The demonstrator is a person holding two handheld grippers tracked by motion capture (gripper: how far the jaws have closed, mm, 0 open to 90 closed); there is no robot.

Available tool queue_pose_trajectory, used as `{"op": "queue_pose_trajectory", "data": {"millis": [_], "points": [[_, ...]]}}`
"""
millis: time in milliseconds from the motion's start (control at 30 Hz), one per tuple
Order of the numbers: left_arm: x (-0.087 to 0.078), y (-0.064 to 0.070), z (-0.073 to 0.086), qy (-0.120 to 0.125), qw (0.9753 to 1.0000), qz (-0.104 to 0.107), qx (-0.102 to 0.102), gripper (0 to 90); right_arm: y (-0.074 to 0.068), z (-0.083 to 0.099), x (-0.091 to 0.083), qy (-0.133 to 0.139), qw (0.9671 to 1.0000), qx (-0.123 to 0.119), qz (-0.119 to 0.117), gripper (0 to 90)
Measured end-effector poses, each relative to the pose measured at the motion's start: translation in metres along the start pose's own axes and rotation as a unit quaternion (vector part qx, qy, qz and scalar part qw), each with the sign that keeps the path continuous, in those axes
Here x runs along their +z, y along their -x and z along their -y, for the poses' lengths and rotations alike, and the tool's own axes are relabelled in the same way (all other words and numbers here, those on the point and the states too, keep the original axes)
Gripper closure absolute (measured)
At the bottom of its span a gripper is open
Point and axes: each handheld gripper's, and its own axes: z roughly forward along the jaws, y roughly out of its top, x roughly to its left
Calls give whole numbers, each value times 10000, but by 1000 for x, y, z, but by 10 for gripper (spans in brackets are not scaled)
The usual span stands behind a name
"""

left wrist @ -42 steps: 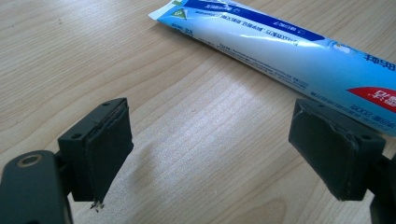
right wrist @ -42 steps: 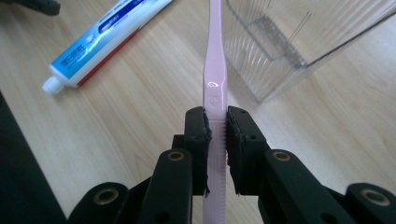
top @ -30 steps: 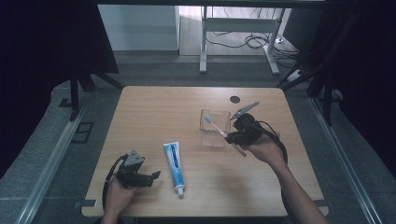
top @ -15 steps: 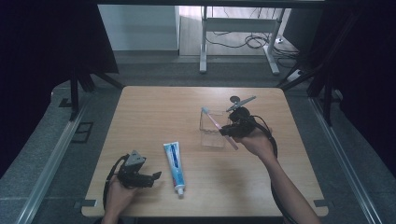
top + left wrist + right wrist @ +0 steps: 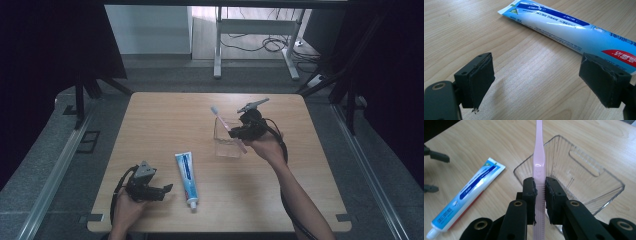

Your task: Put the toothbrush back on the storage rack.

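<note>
1. Toothbrush (image 5: pixel 539 167), pink, clamped at its ribbed handle between the closed jaws of the right gripper (image 5: pixel 540 195); seen right of centre in the high view (image 5: pixel 227 126).
2. Long axis slanted in the high view: bristle head toward the upper left of the frame, handle end toward the lower right, lifted off the tabletop.
3. Poised over the clear plastic container (image 5: pixel 226 140), crossing its near rim; in the right gripper view pointing straight up the frame above the open container (image 5: pixel 584 180).
4. Toothpaste tube (image 5: pixel 187 179), blue and white, flat on the wood at lower centre, cap toward the bottom edge, flat end toward the top.
5. Left gripper (image 5: pixel 165 190) at lower left, jaws spread wide and holding nothing, just beside the tube (image 5: pixel 574 30).
6. Table (image 5: pixel 310 200) of pale wood grain, bare apart from these things.
7. Beyond it, grey floor, dark curtains on both sides, white desk legs (image 5: pixel 217 45) and loose cables (image 5: pixel 260 44) at the top of the frame.
</note>
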Motion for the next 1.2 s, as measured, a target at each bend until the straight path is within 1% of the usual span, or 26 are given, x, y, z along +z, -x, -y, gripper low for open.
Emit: {"op": "queue_pose_trajectory", "data": {"millis": [67, 167, 300, 467, 533, 567, 700, 800, 1067, 1200], "points": [[0, 0, 0, 4, 10000, 0, 4, 128, 1, -3, 1, 46, 10000, 38, 12, 790], [0, 0, 0, 2, 10000, 6, 10, 129, 3, -6, 2, 92, 10000, 0, 23, 789], [1, 1, 0, -20, 10000, 20, 24, 128, 5, -9, 4, 194, 9998, 25, -16, 789], [1, 1, 0, -21, 10000, 25, 29, 129, 8, -13, 6, 320, 9995, 39, 35, 789], [2, 1, 0, -16, 10000, 26, 25, 128, 9, -17, 7, 409, 9991, 31, 60, 789], [2, 1, 0, -16, 10000, 28, 26, 128, 9, -18, 8, 414, 9991, 7, 39, 790], [2, 1, 0, -17, 10000, 35, 32, 129, 8, -21, 13, 420, 9990, -94, 155, 789], [1, 1, 0, -20, 10000, 40, 39, 129, 9, -22, 17, 399, 9989, -129, 198, 789], [2, 1, 0, -47, 10000, 52, 53, 129, 13, -17, 28, 349, 9990, -76, 268, 790], [3, 2, 0, -62, 10000, 34, 64, 129, 16, -11, 35, 269, 9992, -93, 296, 789]]}}
